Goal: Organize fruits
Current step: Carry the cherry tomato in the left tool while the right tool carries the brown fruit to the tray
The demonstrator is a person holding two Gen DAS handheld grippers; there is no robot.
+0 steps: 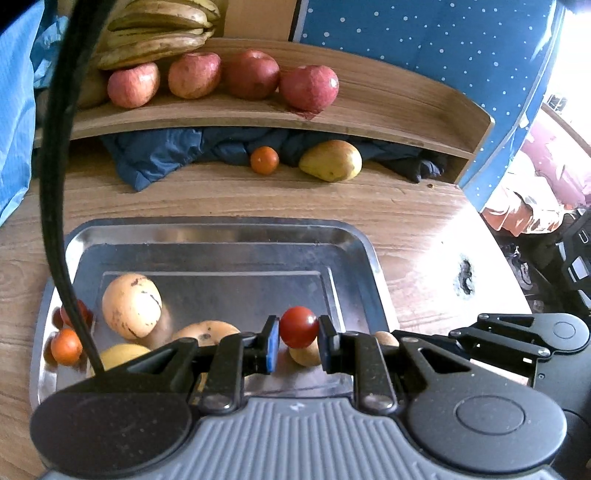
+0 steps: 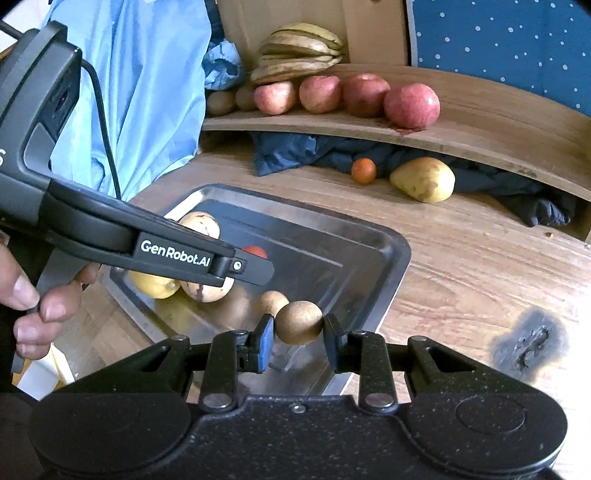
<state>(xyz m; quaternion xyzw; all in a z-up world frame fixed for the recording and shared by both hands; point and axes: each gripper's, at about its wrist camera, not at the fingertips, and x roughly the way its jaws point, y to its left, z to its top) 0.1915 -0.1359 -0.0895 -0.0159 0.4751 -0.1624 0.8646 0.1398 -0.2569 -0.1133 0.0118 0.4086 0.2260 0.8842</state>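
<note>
Two grips: the left hand-held gripper (image 1: 298, 339) pinches a red cherry tomato (image 1: 298, 326) above the steel tray (image 1: 229, 236), while the right hand-held gripper (image 2: 298, 334) clamps a brown kiwi (image 2: 299, 322) over the tray's 3 o'clock rim.

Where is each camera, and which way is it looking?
Left wrist view: sits on the left gripper, looking down along its fingers at the metal tray; the fingers hold a red tomato.
Right wrist view: sits on the right gripper, looking down at the tray's corner; its fingers hold a brown round fruit, and the left gripper and the person's hand show.
Both views share the tray, the apples on the shelf and the bananas.
</note>
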